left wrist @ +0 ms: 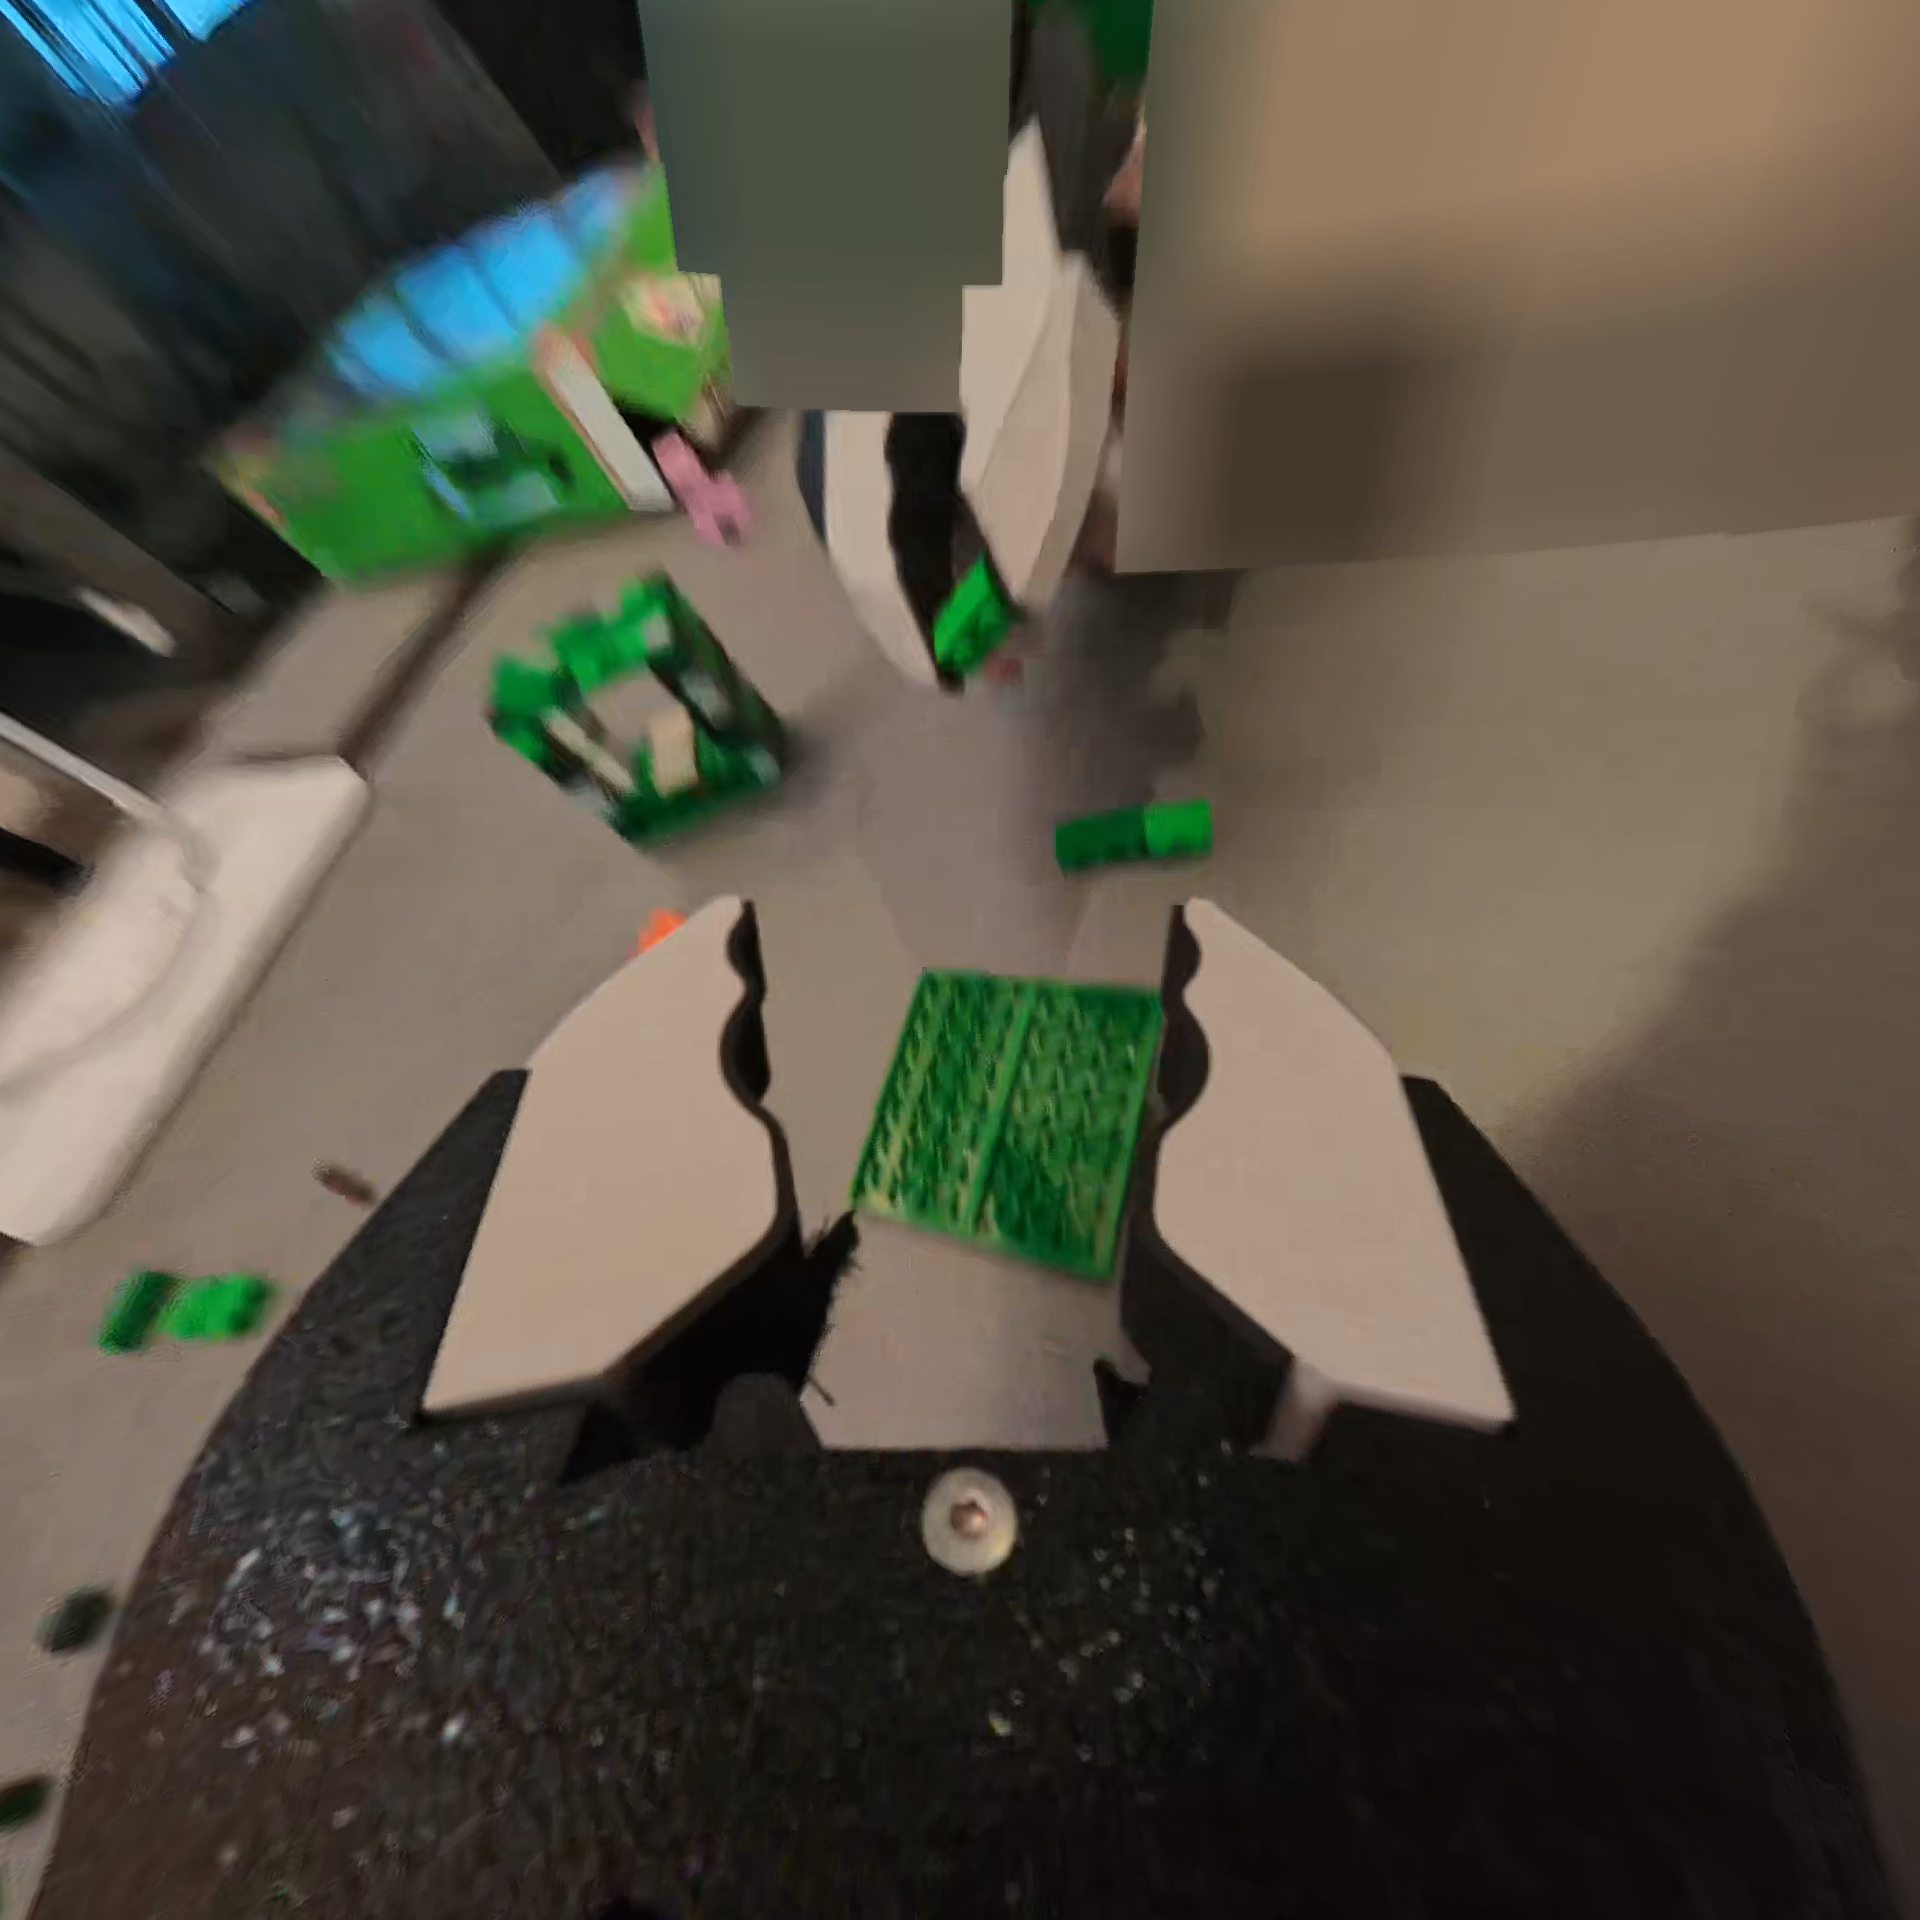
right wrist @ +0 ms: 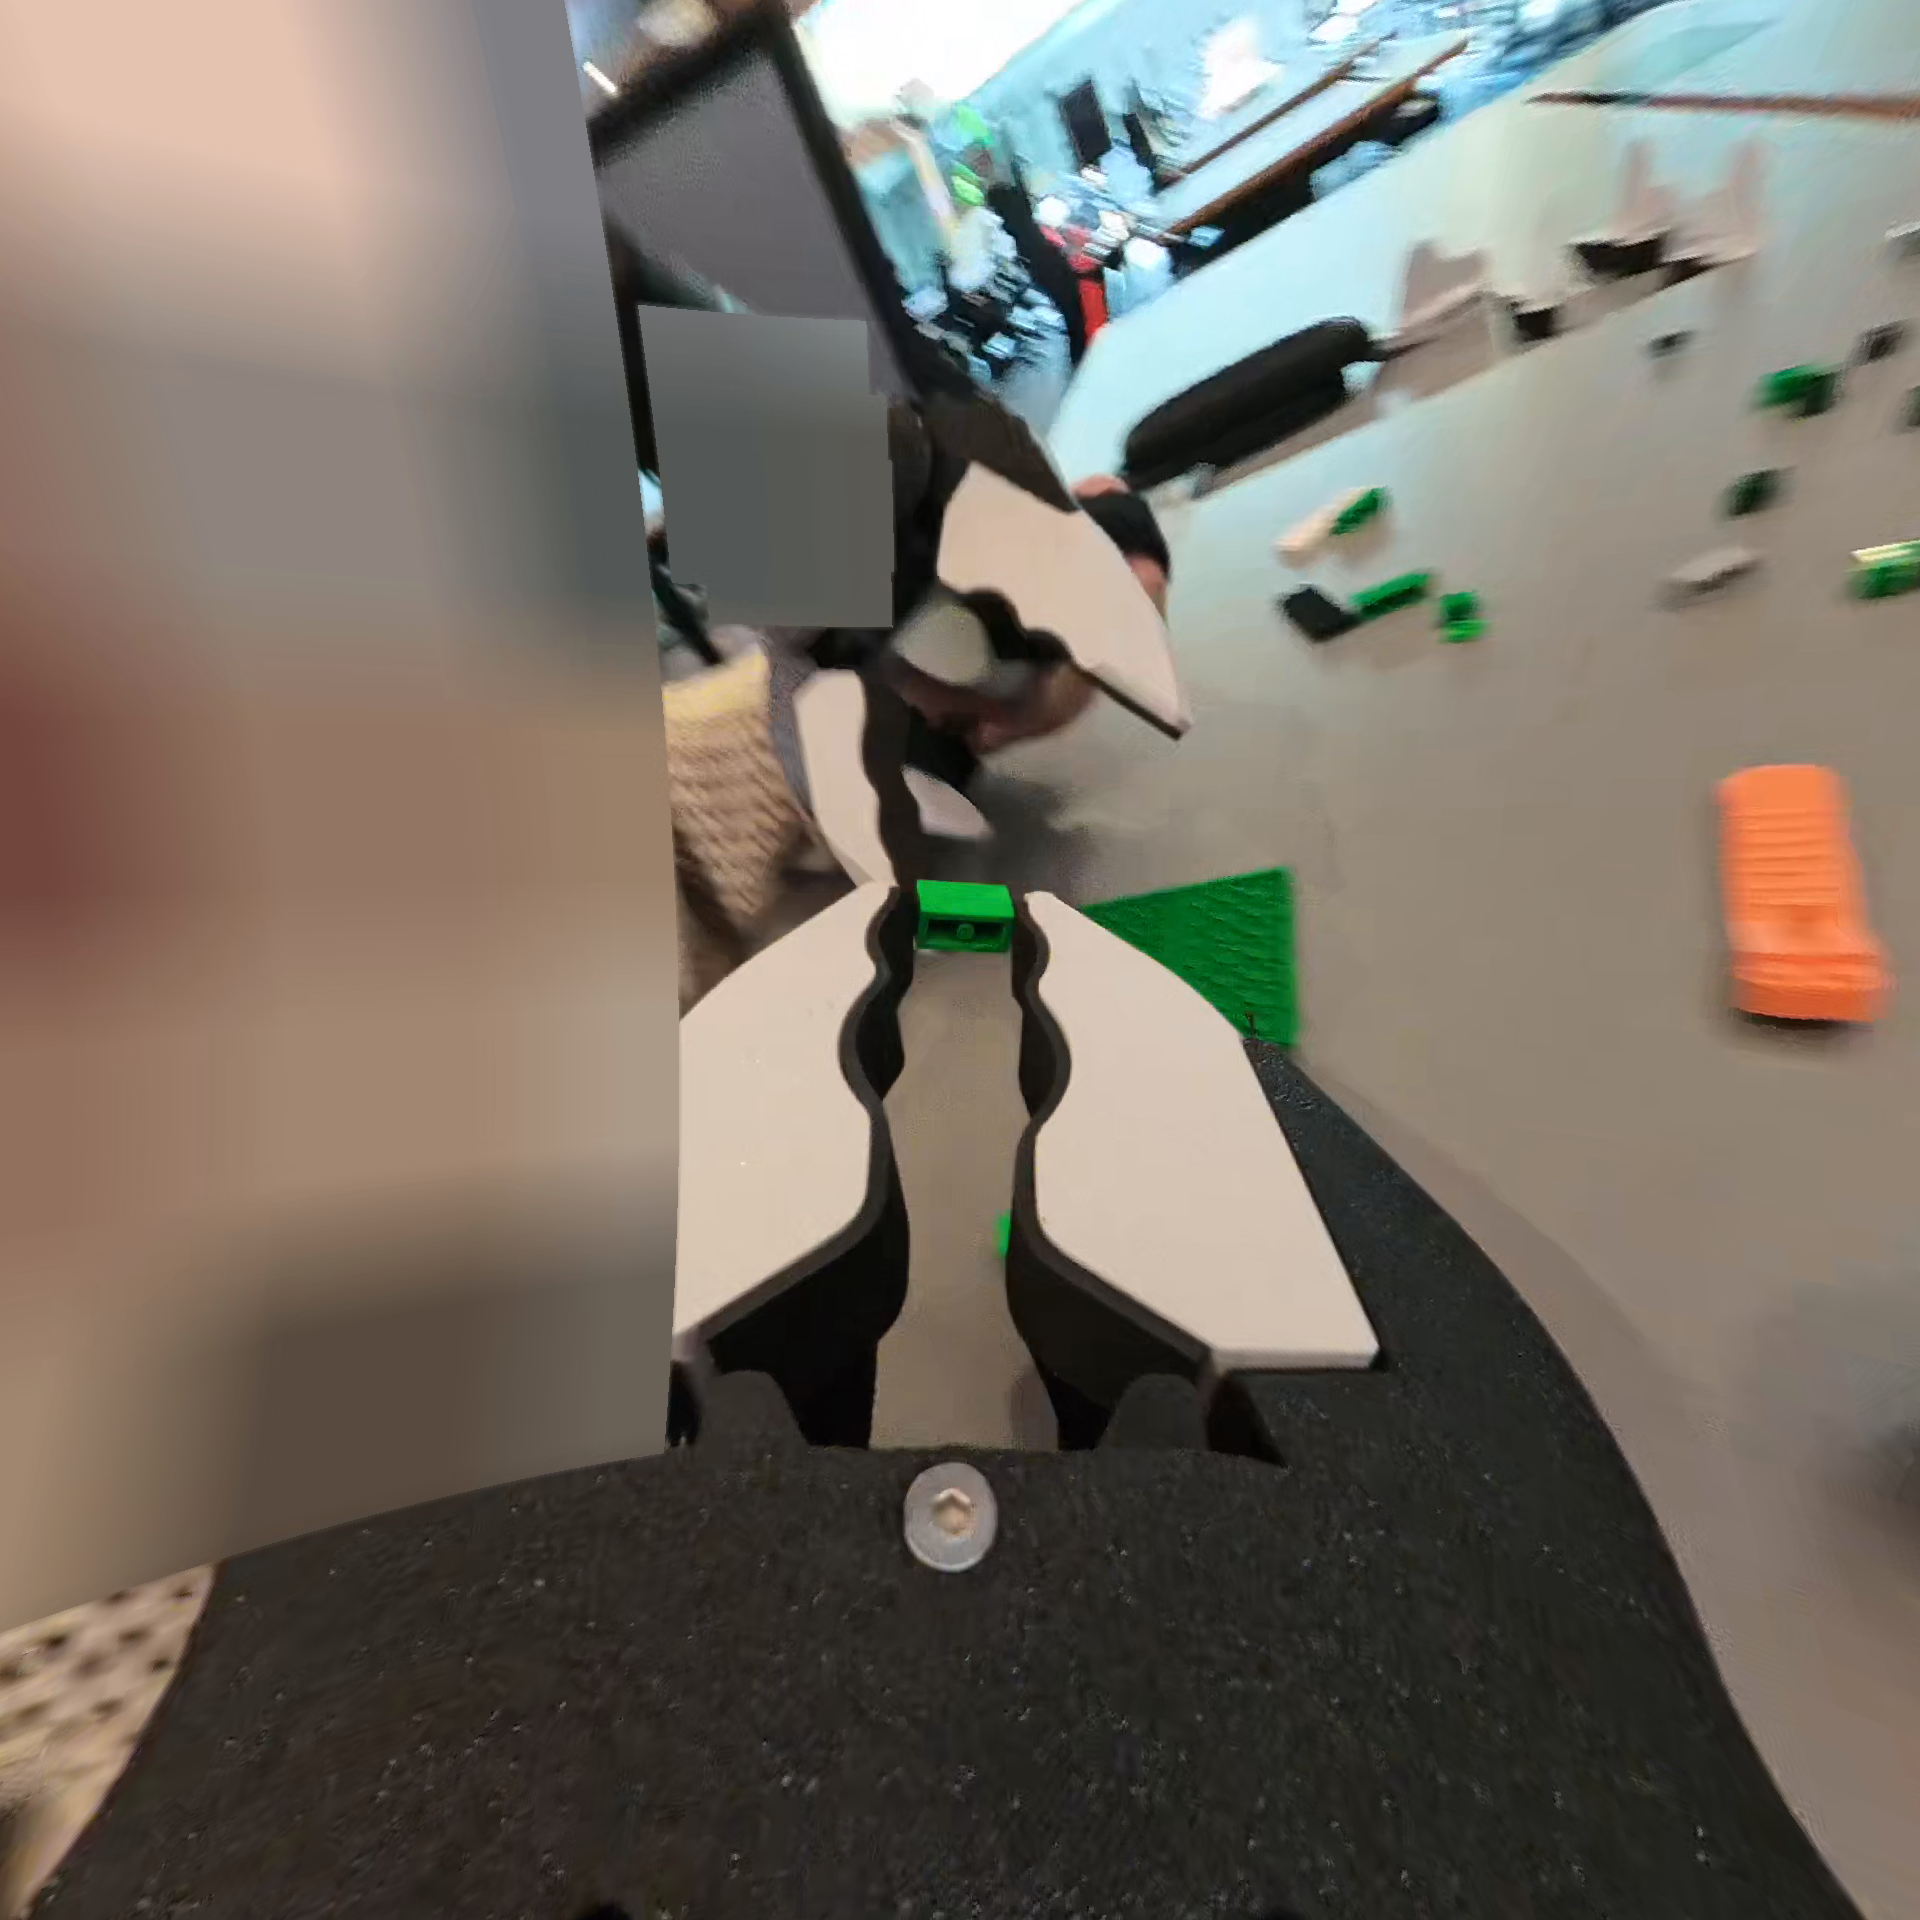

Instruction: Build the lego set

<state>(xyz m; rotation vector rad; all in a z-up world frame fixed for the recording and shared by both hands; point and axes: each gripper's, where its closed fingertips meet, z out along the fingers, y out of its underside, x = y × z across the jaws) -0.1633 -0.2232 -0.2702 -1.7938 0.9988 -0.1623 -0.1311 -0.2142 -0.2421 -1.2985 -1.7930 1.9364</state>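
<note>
Right claw (right wrist: 961,914) around green brick (right wrist: 964,916)

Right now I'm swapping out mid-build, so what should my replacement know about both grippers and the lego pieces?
Left gripper: open, empty, above the green baseplate lying flat on the table.
Right gripper: shut on a small green brick at its fingertips.
Partly built green frame stands farther back; loose green bricks and an orange tool lie around.
Left: seat the held brick, continue building.
</note>
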